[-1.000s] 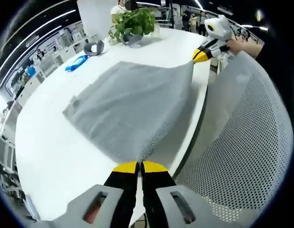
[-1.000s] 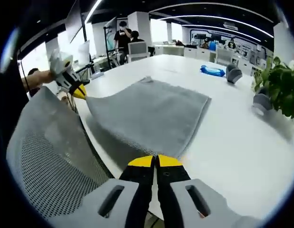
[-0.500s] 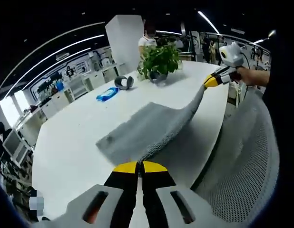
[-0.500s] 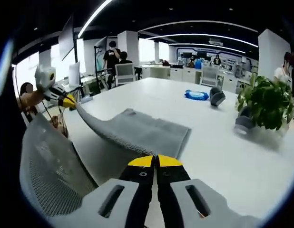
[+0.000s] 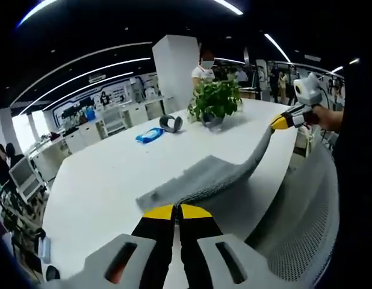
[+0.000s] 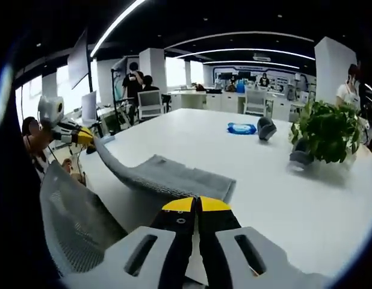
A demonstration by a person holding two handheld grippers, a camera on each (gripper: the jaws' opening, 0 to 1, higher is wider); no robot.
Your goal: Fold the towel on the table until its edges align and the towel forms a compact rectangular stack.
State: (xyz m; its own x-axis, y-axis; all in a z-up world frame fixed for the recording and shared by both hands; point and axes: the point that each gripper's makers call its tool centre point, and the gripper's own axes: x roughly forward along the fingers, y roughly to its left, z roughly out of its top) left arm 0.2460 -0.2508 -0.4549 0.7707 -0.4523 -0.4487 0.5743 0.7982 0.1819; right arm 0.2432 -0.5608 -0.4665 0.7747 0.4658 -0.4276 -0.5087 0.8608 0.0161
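Note:
A grey towel (image 5: 204, 179) lies partly on the white table (image 5: 108, 180), with its near edge lifted off the surface. My left gripper (image 5: 177, 211) is shut on one near corner of it. In the left gripper view my right gripper (image 5: 281, 122) holds the other near corner up at the right. In the right gripper view the towel (image 6: 168, 176) sags between my right gripper (image 6: 196, 204), shut on its corner, and my left gripper (image 6: 86, 137) at the left. The far part of the towel rests flat on the table (image 6: 276, 192).
A potted plant (image 5: 216, 102), a blue packet (image 5: 149, 135) and a small grey object (image 5: 169, 123) stand on the far side of the table. A mesh chair back (image 5: 300, 223) rises at the table's near edge. People stand among desks in the background.
Both grippers have risen with the towel's near corners, so the near edge hangs higher off the table and more of the room shows. Both stay shut.

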